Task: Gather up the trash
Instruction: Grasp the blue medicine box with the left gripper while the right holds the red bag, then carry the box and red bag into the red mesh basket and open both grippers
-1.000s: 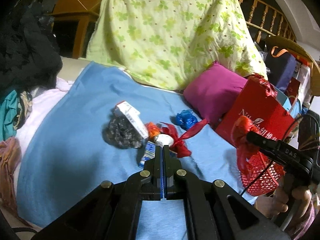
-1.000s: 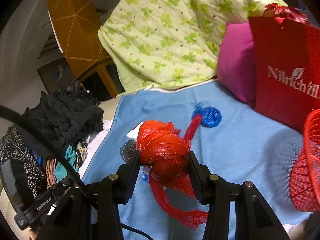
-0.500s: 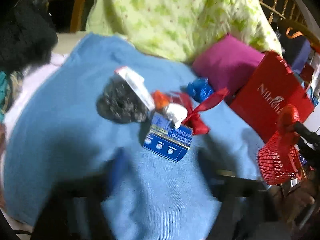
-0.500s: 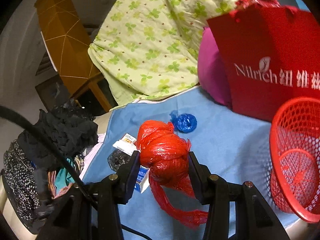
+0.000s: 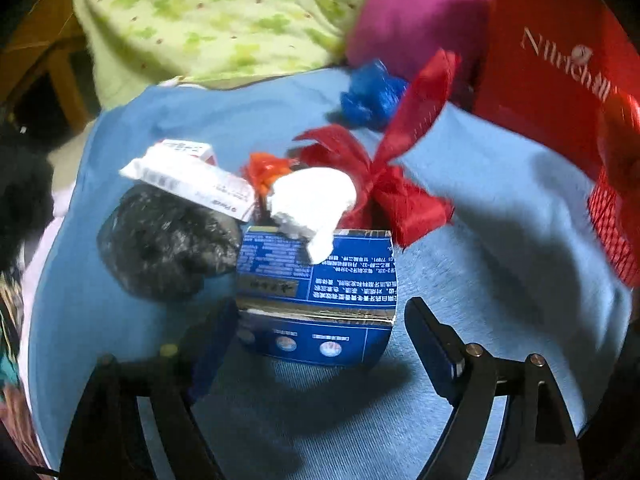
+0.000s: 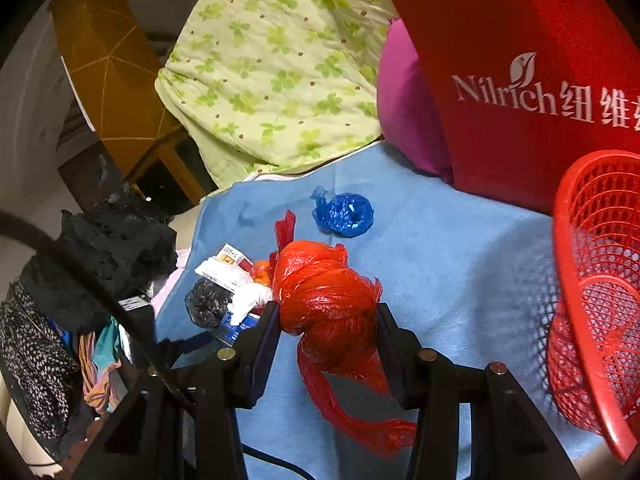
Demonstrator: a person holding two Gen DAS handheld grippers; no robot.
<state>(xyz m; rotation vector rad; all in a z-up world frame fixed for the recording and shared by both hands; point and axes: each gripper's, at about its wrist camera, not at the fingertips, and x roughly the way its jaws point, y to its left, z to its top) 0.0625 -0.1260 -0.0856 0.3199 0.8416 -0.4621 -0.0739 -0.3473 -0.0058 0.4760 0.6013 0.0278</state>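
Clamping a knotted red plastic bag (image 6: 326, 292) between its pads, the right gripper (image 6: 326, 320) sits low in the centre of its frame; the grip is on the fat knot, probably so the loose tail hanging below cannot slip free on the way to the red mesh basket (image 6: 576, 264) at the right edge. That basket looks like the collecting bin, set at the near edge of the blue blanket (image 6: 440, 248) within easy reach.

In the left view the left gripper (image 5: 320, 340) has just been opening; its jaws now stand wide apart on either side of a blue carton (image 5: 316, 300) at lower centre, near its sides but not pressing on it. The wide spread seems meant to straddle the carton's full width.

The carton is printed with white text, its top edge torn and a crumpled white tissue (image 5: 312, 200) resting on it. Left of it lies a dark crumpled bag (image 5: 164, 244) under a white and red packet (image 5: 188, 180). Behind, a red ribbon-like bag (image 5: 384, 176) sticks up toward the upper right, and farther back sits a blue wad of plastic (image 5: 372, 96). A red paper bag (image 5: 560, 60) stands in the upper right.
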